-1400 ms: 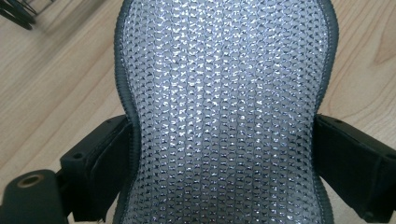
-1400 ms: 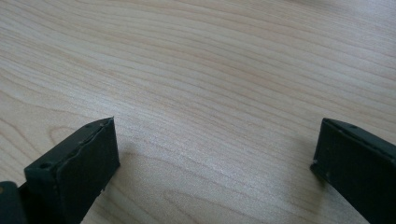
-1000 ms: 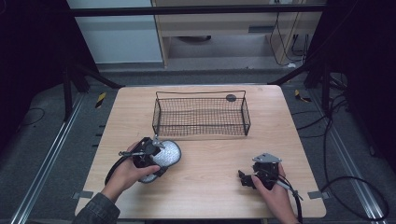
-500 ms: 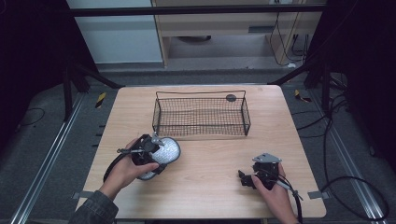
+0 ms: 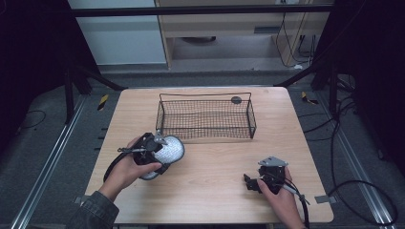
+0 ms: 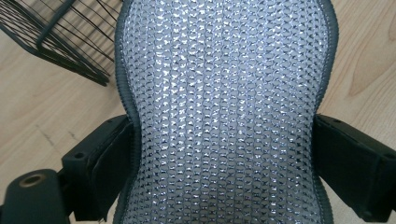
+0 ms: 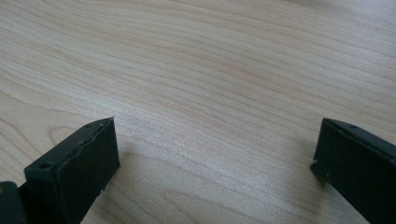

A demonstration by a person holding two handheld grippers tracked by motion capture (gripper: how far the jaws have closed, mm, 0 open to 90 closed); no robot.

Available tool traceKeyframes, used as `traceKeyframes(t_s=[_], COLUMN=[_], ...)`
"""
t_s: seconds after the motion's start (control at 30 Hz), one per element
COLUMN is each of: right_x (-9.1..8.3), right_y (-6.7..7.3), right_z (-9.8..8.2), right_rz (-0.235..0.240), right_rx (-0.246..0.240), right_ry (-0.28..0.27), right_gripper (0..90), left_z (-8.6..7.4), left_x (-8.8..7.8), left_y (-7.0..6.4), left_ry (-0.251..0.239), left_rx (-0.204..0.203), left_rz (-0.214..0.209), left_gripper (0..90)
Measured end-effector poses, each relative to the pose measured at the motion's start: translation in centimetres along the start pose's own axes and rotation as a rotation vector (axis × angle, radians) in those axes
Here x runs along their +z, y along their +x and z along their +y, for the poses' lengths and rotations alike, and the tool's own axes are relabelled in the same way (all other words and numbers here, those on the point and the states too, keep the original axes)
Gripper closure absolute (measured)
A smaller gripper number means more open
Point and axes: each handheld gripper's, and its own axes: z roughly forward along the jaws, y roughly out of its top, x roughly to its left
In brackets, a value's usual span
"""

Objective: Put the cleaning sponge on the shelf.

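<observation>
On the wooden table [image 5: 215, 157], left tongs [image 6: 224, 154] clench a silver pad [image 6: 224, 93]; right tongs [image 7: 215, 158] gape.

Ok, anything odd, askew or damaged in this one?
Nothing stands out. The left gripper pinches a silver mesh pad beside the wire basket, which sits upright; the right gripper rests open over bare table.

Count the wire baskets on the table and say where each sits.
1. The black wire basket stands at the table's far middle, beyond the silver mesh pad held in the left claw.
</observation>
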Motion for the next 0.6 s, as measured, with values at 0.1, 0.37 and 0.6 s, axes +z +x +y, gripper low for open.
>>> traceKeyframes(t_s=[0.1,0.37,0.6], right_x=[0.0,0.0,0.0], right_y=[0.0,0.0,0.0], right_z=[0.0,0.0,0.0], right_rz=[0.000,0.001,0.000], right_rx=[0.000,0.000,0.000], right_ry=[0.000,0.000,0.000], right_gripper=[0.4,0.4,0.4], left_z=[0.5,2.2,3.2], left_x=[-0.6,-2.3,-2.8], left_y=[0.2,0.6,1.9], left_ry=[-0.007,-0.010,-0.015], left_rx=[0.011,0.068,0.090], left_rz=[0.011,0.049,0.076], left_gripper=[8.9,8.9,8.8])
